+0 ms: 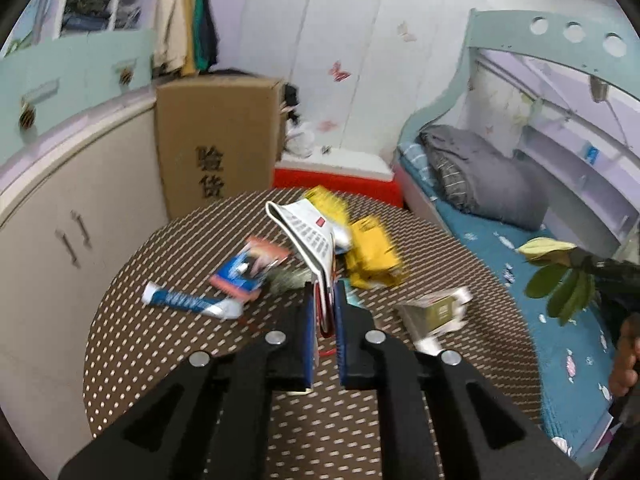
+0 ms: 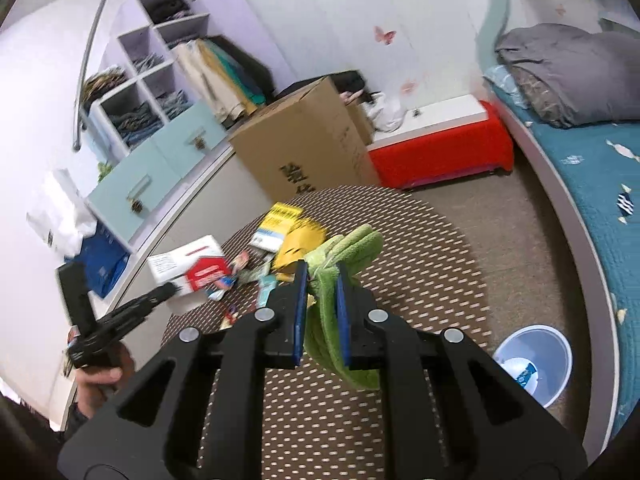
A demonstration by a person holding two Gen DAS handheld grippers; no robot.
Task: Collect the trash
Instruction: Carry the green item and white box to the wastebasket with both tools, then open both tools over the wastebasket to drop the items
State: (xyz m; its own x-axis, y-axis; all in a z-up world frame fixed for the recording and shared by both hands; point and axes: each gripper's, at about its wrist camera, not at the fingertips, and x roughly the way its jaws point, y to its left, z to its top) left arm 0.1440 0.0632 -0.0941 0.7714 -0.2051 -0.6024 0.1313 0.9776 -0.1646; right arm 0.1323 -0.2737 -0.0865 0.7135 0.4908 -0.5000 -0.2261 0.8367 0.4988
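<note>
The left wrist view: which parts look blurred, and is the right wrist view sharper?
Left wrist view: the yellow packets and the toothpaste tube smear with motion, while the left gripper stays crisp. Right wrist view: similar smear on the table; fisheye bends both.

The right claw (image 2: 322,280) is clamped on a green cloth (image 2: 340,276) above the dotted brown bench (image 2: 420,248). On the bench beyond it lie yellow packets (image 2: 298,246), a white-and-red box (image 2: 188,266) and small wrappers (image 2: 240,274). A pale blue bin (image 2: 534,362) stands on the floor to the right, beside the bed (image 2: 592,184).
</note>
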